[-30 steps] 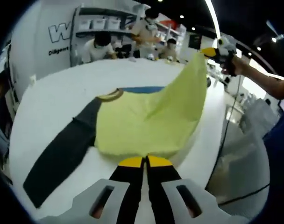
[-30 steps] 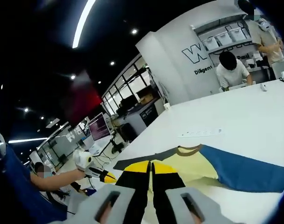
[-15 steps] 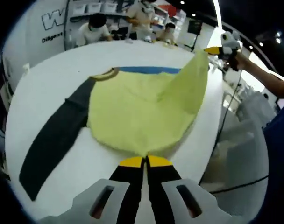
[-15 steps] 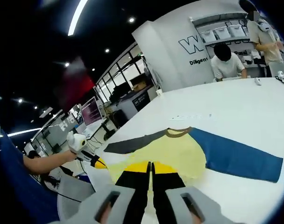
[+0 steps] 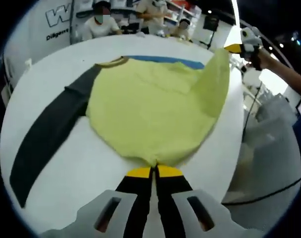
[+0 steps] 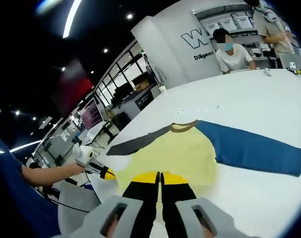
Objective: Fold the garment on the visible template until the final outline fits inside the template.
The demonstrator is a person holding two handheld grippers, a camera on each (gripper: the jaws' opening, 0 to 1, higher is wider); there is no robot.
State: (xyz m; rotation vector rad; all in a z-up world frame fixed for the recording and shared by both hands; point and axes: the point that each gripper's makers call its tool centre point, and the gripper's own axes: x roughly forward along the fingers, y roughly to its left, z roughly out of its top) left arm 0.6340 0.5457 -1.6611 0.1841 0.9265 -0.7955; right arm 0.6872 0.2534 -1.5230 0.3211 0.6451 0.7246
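A long-sleeved shirt lies spread on the white table (image 5: 86, 168). It has a yellow body (image 5: 150, 106), a dark grey sleeve (image 5: 44, 141), a blue sleeve (image 5: 163, 60) and a tan collar (image 5: 111, 62). My left gripper (image 5: 154, 171) is shut on the near hem. At the upper right my right gripper (image 5: 235, 48) holds the other hem corner lifted off the table. In the right gripper view my right gripper (image 6: 159, 176) is shut on the yellow body (image 6: 173, 153), with the blue sleeve (image 6: 254, 151) to the right and my left gripper (image 6: 102, 171) to the left.
Several people stand at the far side of the table (image 6: 259, 94), before shelves with white boxes (image 6: 229, 25). A small white strip (image 6: 197, 110) lies on the table beyond the collar. A black cable (image 5: 269, 191) hangs past the table's right edge. Desks with monitors (image 6: 91, 114) stand beyond.
Both grippers have kept their hold on the hem. The yellow body now lies flatter and more spread on the table, and both cameras have shifted.
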